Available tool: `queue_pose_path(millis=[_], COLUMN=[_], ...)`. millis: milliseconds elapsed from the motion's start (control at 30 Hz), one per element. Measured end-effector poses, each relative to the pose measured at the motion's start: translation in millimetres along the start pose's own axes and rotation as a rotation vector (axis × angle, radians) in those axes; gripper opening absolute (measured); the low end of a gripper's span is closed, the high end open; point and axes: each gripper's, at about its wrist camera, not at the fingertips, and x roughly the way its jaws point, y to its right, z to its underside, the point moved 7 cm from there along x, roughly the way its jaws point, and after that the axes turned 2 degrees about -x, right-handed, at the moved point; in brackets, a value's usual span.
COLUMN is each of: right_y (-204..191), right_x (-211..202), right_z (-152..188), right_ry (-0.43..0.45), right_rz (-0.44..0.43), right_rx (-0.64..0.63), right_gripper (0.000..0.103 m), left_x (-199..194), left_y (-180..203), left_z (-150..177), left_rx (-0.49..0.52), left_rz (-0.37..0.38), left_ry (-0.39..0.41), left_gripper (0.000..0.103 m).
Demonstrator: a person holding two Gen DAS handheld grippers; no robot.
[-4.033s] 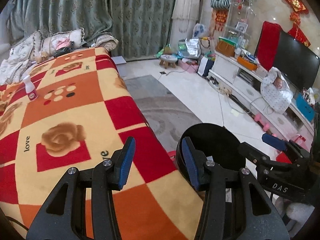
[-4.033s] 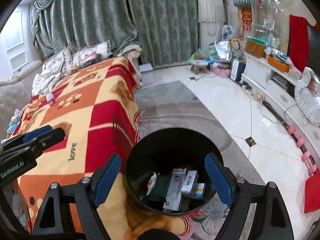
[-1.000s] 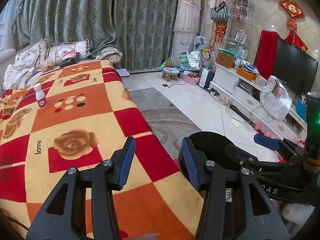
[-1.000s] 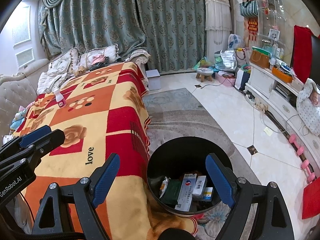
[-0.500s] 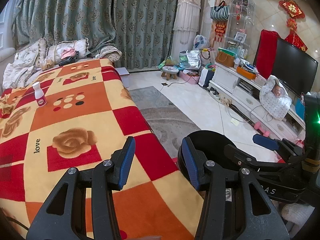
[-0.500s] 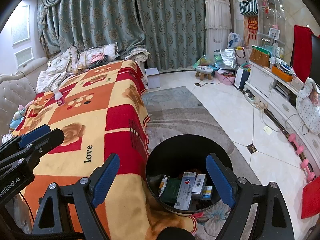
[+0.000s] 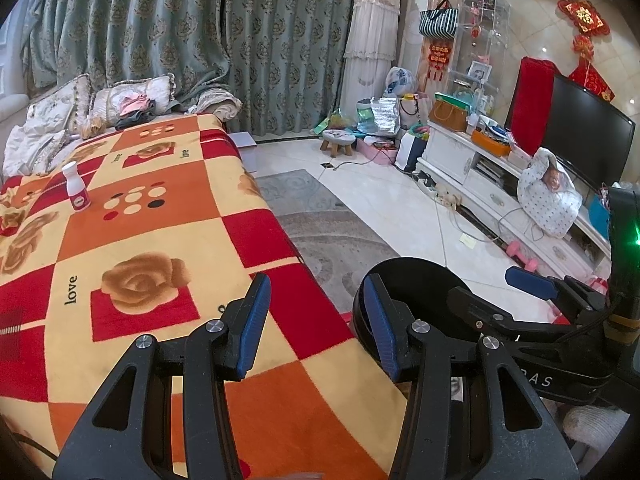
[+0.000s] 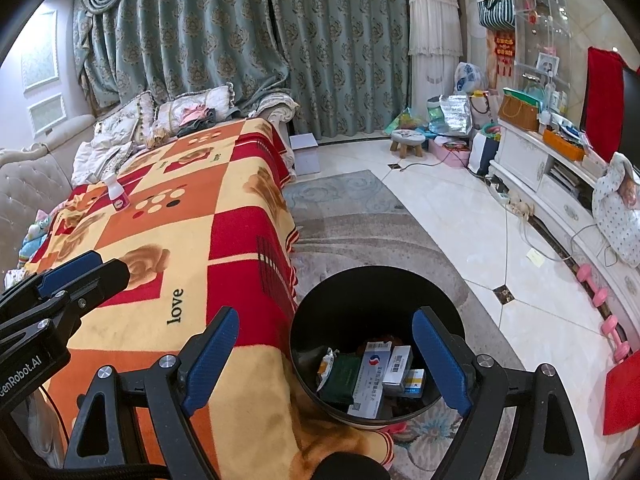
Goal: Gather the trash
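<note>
A black round bin (image 8: 352,300) stands on the floor beside the blanket-covered table; inside lie several small boxes and wrappers (image 8: 372,376). My right gripper (image 8: 324,360) hovers above it, open wide, nothing between its blue pads. My left gripper (image 7: 316,312) hangs over the blanket's near corner, open and empty, with the bin (image 7: 408,276) just to its right. A small white bottle with a pink label (image 7: 76,192) stands upright far back on the blanket (image 7: 132,240); it also shows in the right wrist view, bottle (image 8: 116,196).
A grey rug (image 8: 360,220) and pale tiles cover the floor. A white TV cabinet (image 8: 560,184) lines the right wall, with pink dumbbells (image 8: 600,300) on the floor before it. Cushions (image 7: 120,104) and curtains close the far end. A small stool (image 7: 338,140) stands near clutter.
Both views have shifted a little since a second ago; the bottle sits slightly nearer the left edge in the left wrist view. Both grippers keep the same opening.
</note>
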Motion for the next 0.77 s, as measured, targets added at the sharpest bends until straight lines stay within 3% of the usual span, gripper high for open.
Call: queue_pose_path(millis=[433, 767], right_y=[1.1, 1.0], right_x=[1.3, 5.6], right_z=[2.6, 6.2], right_ry=[-0.001, -0.018], right_rz=[0.002, 0.003], right_rx=[0.003, 0.006], right_gripper=[0.087, 0.087], left_x=[-2.2, -8.8], left_y=[27.9, 20.8], left_z=[19.9, 26.6], left_rx=[0.001, -0.017], left_rz=[0.011, 0.010], left_ry=[-0.019, -0.028], left_gripper=[0.047, 0.047])
